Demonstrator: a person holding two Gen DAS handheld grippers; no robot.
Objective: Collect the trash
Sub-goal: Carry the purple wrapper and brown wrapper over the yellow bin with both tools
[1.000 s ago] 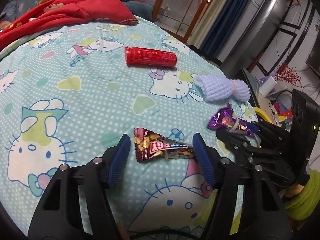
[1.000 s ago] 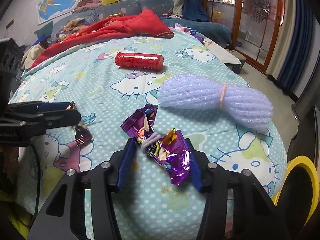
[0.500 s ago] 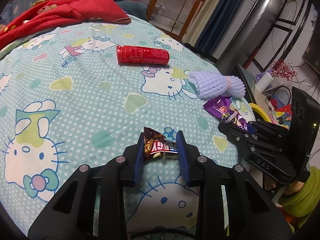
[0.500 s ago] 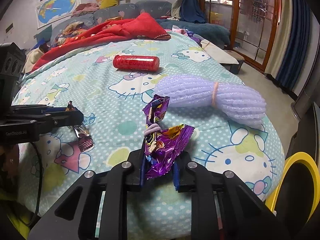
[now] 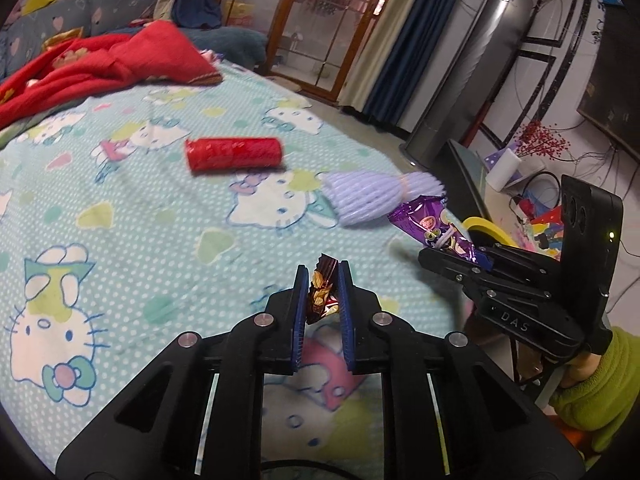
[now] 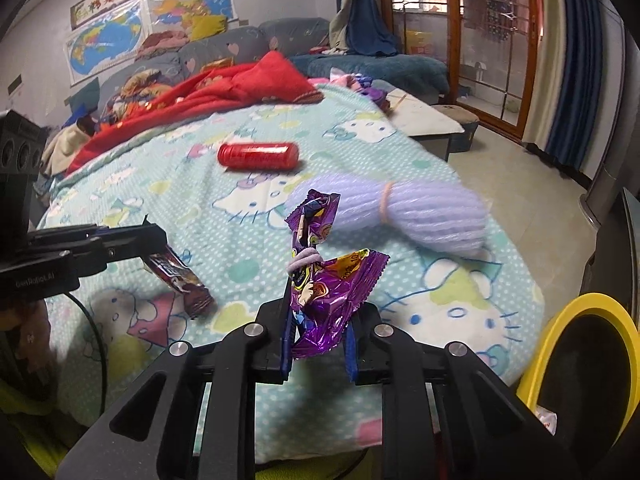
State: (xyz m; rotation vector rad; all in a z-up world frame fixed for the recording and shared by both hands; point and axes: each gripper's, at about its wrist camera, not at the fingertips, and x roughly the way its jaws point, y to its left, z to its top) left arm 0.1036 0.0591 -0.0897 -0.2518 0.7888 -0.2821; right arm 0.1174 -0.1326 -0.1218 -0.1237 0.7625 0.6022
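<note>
Between the blue pads of the left gripper (image 5: 323,276), whose jaws had just been closing, a brown snack wrapper (image 5: 320,294) was pinched and hung clear of the teal cat-print bedspread (image 5: 132,240), while the right gripper (image 6: 318,312) was clamped on a crumpled purple wrapper (image 6: 332,292) tied with a pale hair band, likewise off the cover. Farther out on the bedspread lay a lilac foam net bundle (image 6: 416,212) and, beyond it, a red can (image 6: 258,155) on its side, with a red blanket (image 6: 224,88) heaped at the far end and a yellow-rimmed bin (image 6: 560,320) beside the bed at right.
</note>
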